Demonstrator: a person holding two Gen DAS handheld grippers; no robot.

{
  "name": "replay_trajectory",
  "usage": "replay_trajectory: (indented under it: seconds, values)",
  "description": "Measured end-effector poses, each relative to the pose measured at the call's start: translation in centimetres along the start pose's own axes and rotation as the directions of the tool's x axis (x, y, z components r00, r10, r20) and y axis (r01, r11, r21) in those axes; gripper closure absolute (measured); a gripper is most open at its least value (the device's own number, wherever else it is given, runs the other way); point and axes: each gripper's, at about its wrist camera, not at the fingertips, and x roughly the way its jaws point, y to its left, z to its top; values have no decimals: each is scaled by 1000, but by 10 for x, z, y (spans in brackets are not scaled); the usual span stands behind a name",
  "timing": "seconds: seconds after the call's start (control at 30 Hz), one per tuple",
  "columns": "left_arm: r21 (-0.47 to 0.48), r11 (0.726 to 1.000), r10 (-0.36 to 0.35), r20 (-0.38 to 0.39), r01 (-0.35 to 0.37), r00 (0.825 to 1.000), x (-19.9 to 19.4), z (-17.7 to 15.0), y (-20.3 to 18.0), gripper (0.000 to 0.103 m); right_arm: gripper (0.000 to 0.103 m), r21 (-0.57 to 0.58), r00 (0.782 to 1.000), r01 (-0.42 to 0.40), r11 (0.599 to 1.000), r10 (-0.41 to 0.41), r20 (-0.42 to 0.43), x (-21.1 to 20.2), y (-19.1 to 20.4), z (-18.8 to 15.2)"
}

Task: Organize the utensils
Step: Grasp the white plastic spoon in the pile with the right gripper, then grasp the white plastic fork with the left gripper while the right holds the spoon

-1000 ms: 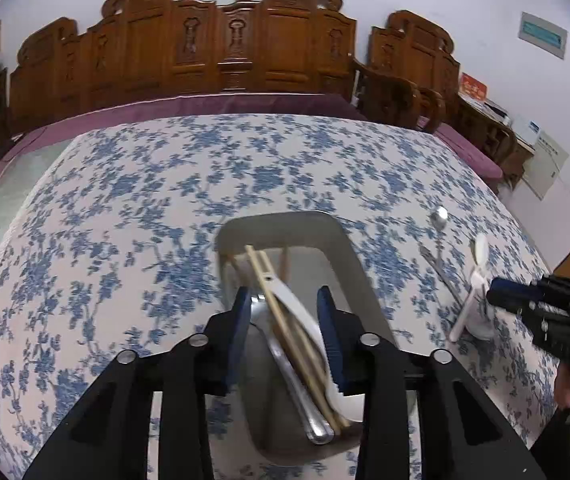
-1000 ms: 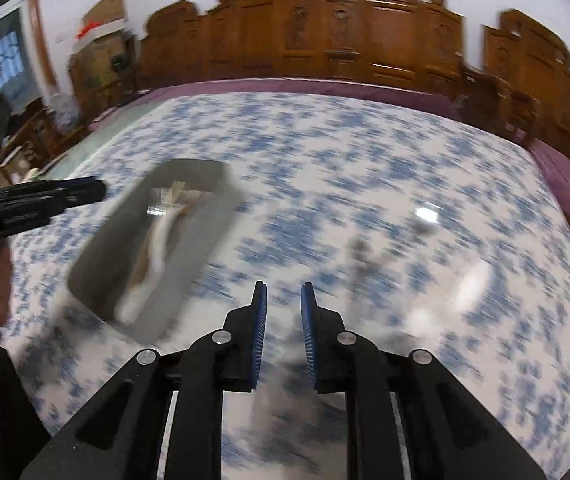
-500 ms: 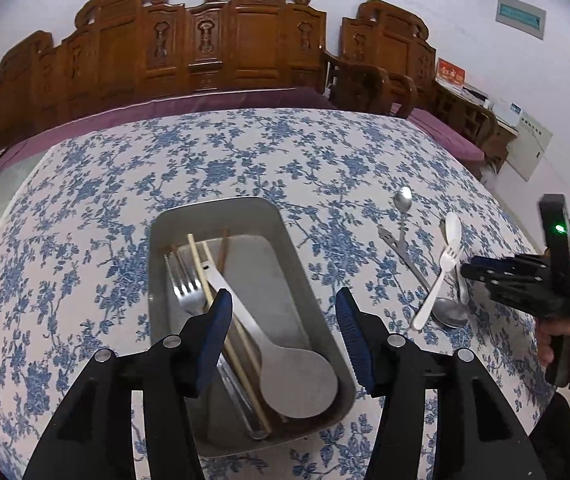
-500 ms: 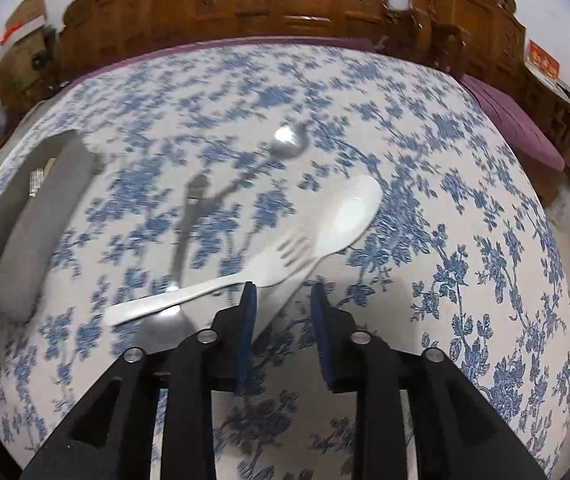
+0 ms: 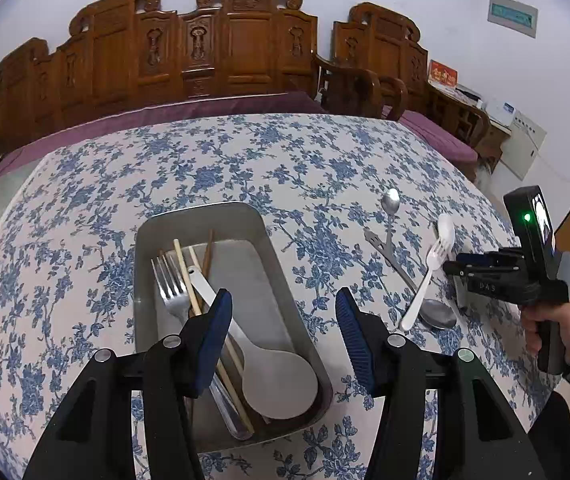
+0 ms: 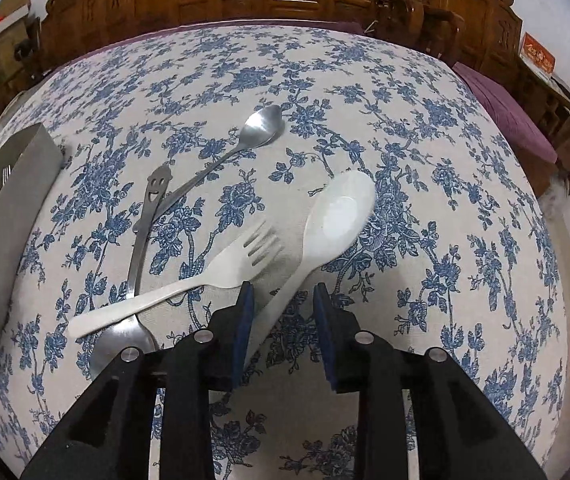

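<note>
Four utensils are seen on the floral tablecloth (image 6: 425,128) outside the tray (image 5: 245,216): one white spoon (image 6: 337,216), one white fork (image 6: 221,268) and two steel spoons, one lying long (image 6: 245,136) toward 12 o'clock, one with a smiley handle (image 6: 153,200) under the fork. The right tongs (image 6: 281,316) are held partly spread, having just been opening, and the white spoon's handle runs in between the blue pads (image 6: 245,312) from 1 o'clock; whether a pad touches it cannot be told. The fork lies at 10 o'clock of these tongs, just beside the left pad. The left tongs (image 5: 283,340) are spread wider, with nothing pinched, over the tray's near end. Inside the tray are counted one steel fork (image 5: 171,288), one white rice paddle (image 5: 273,376) and several chopsticks (image 5: 183,272); their exact count cannot be told. The right tongs (image 5: 465,276) and the hand (image 5: 553,320) holding them are seen at 3 o'clock of the tray.
</note>
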Motion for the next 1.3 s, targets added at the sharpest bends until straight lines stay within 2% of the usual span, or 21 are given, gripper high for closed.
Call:
replay_trajectory:
  seconds: [0.13,0.23,0.63,0.73,0.9,1.03,1.13,1.2,1.3]
  values:
    - [18,1000,-3,-6,3,1000,1,-2,-7,52,70,19,1000,14,1000,-14,-12,-2,-8,-2]
    - [29,999,-18,-7,18,1000,-1,-3,-17,52,93,17,999,24,1000,-23,-24,-3,-16,-6]
    - [83,995,-57,-48,61,997,15,-12,-76,52,94,14,1000,-31,999,31,5,-20,-50,-46]
    - [114,990,-73,-81,82,994,27,-13,-98,52,93,16,999,-47,999,47,14,-21,-54,-49]
    - [109,987,-102,-146,118,984,58,-6,-123,55,93,-24,997,-66,998,67,26,-23,-54,-52]
    - [168,980,-74,-198,108,977,88,2,-150,57,93,-37,996,-78,996,79,39,-23,-55,-54]
    - [196,976,-50,-225,96,973,104,7,-161,61,93,-67,997,-65,996,68,42,-24,-52,-55]
    - [210,973,-41,-241,93,970,113,11,-168,69,93,-68,996,-75,995,78,42,-24,-53,-54]
    - [219,971,-32,-274,94,961,126,14,-176,71,93,-58,994,-94,994,97,44,-23,-56,-53]
